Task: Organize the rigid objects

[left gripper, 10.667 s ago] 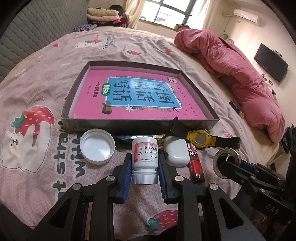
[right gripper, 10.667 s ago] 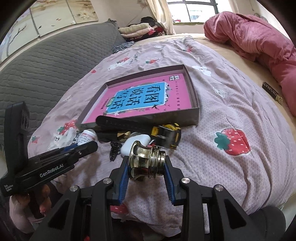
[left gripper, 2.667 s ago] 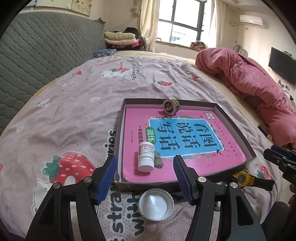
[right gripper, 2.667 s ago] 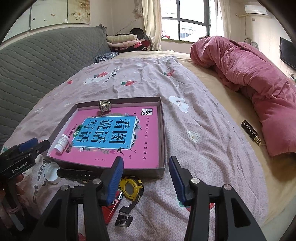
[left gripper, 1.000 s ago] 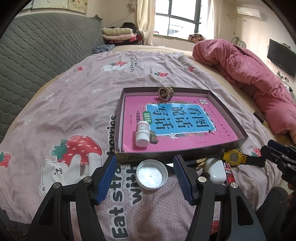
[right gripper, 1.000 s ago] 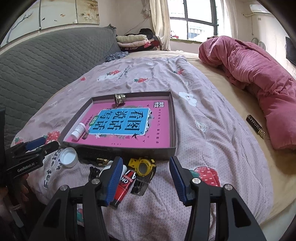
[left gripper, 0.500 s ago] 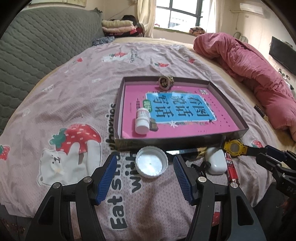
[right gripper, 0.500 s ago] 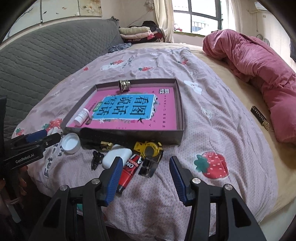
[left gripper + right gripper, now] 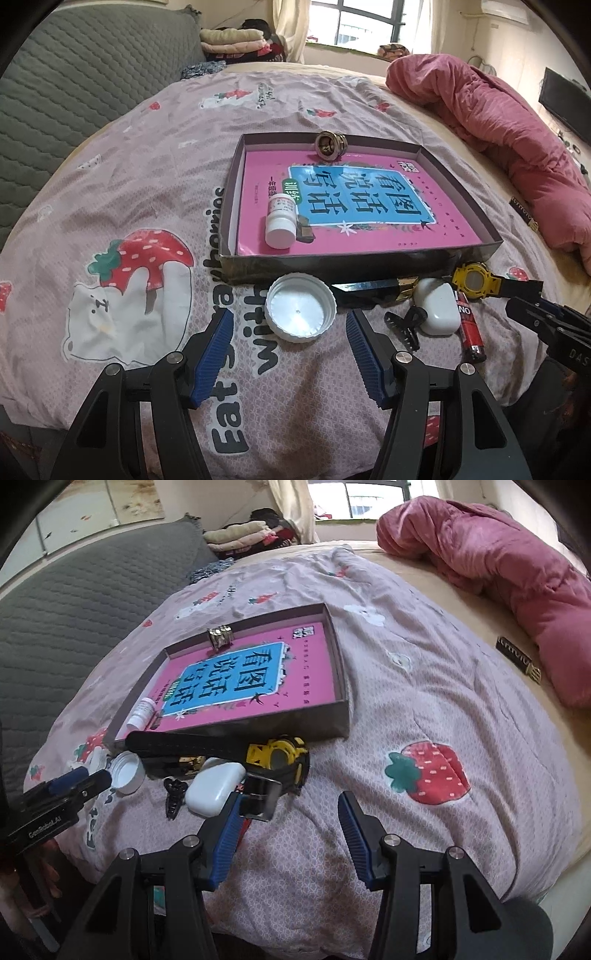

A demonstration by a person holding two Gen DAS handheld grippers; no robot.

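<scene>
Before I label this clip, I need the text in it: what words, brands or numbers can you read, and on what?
"看图说话写话" and "训练": book in the tray.
"ON": red lighter.
"Eat", "with", "strawberries" (partly hidden): bedsheet.
"DAS": right gripper.
"GenRobot.AI": left gripper.
White bottle label and the dark tag by the pink quilt: too small to read.

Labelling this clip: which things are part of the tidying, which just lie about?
Job: shallow grey box; white pill bottle; brass ring; white round lid; yellow watch; white case; red lighter.
Lying about: pink quilt; folded clothes.
</scene>
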